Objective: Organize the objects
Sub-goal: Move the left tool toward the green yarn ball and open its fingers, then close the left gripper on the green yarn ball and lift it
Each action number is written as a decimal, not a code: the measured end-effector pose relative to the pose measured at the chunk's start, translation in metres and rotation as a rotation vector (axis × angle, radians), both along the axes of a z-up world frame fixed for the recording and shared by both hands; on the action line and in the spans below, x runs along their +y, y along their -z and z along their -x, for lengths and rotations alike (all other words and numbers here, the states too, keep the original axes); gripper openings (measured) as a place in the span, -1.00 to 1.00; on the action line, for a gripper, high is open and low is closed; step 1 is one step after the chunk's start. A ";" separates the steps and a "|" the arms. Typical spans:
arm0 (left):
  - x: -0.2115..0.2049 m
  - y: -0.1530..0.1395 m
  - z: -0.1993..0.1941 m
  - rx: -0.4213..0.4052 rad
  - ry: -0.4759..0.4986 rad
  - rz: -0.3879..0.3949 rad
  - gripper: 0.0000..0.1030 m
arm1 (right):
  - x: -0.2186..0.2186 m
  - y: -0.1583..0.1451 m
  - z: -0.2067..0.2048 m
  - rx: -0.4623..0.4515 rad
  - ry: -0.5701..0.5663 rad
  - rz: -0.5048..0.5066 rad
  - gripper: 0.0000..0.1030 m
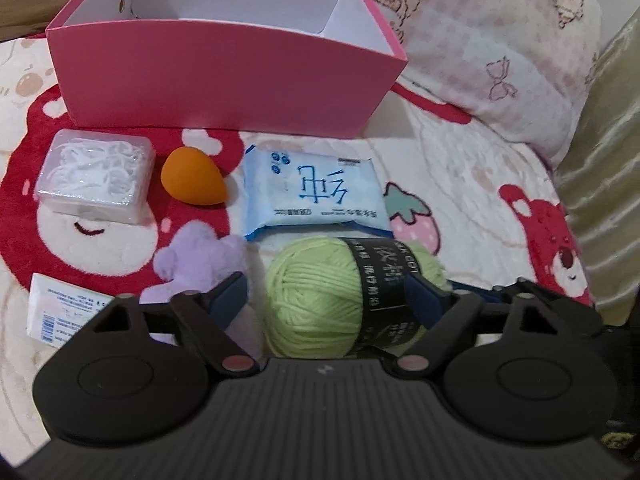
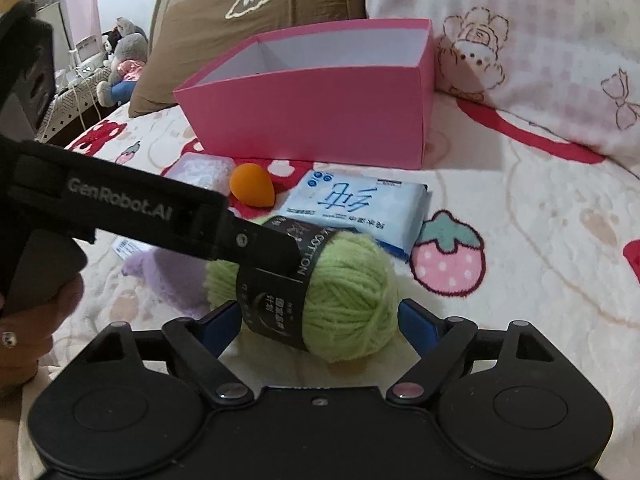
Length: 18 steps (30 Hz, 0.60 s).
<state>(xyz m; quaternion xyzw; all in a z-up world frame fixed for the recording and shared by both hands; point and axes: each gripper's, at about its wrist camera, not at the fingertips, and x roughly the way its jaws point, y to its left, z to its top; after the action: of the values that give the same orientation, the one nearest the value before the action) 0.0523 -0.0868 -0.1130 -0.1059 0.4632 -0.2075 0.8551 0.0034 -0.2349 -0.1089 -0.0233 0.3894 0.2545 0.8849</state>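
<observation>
Progress: nothing appeared sorted yet. The pink box stood open on the bed at 12 o'clock in the left wrist view; what showed of its white interior was bare, though its floor was hidden behind the front wall.

Left outside, all on the bed in front of the box:
- clear plastic case of white floss picks, at 10 o'clock
- orange makeup sponge, just beside the case
- blue wet-wipe pack, centre
- green yarn ball with a black paper band, touching the near edge of the wipe pack
- purple plush toy, at 8 o'clock of the yarn
- white printed packet, at 9 o'clock, partly cut off by the claw body

So 6 items were left, by my count, and 0 visibly boxed.

Claws: the left claw stood wide around the yarn ball, blue pads on either side; contact could not be confirmed. The right claw also straddled the same yarn ball, wide, with a gap visible at the right pad. The left claw's arm crossed the right wrist view from 9 o'clock, its tip over the yarn's band.

Judgement: the yarn was the current pick, not yet lifted.
</observation>
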 end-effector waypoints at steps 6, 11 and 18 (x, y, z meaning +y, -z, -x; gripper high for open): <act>-0.003 0.002 0.001 0.013 0.020 0.026 0.30 | -0.003 0.006 -0.006 0.035 0.026 -0.016 0.71; -0.007 0.008 0.001 0.046 0.030 0.022 0.38 | 0.004 0.012 -0.012 0.074 0.010 -0.011 0.72; -0.021 0.001 0.014 -0.019 0.094 -0.018 0.34 | 0.002 0.013 -0.008 0.066 0.020 -0.052 0.65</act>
<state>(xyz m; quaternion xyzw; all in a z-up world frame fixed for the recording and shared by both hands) 0.0381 -0.1081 -0.1139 -0.0744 0.4616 -0.2445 0.8495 0.0114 -0.2326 -0.1219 0.0121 0.4118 0.2566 0.8743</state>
